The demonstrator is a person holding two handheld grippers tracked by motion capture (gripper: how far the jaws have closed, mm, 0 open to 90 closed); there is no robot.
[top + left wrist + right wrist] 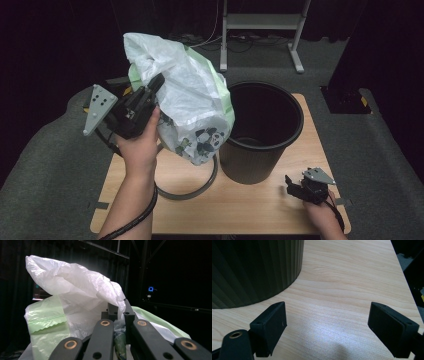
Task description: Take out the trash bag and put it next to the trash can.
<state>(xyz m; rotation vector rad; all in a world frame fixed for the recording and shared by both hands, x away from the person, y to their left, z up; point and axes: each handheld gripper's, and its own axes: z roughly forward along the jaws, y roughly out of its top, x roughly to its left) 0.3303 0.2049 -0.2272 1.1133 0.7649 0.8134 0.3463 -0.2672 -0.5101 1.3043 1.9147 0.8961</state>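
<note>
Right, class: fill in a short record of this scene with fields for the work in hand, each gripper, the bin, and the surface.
work in hand: a plastic bag is held up beside a black bin
left gripper: shut on the plastic bag, lifted above the table
right gripper: open, nothing between the jaws, low over the table near the bin's base
plastic bag: white and pale green, crumpled, printed pattern near the bottom
black bin: upright, ribbed wall, no liner in it
table: light wood
grey ring: lies on the table left of the bin

Dark room, black curtains (60, 30) all around. Grey carpet floor (380, 150). Light wooden table (260, 205) at centre. Behind it a grey metal stand (260, 22), cables (240, 42) on floor beneath.
</note>
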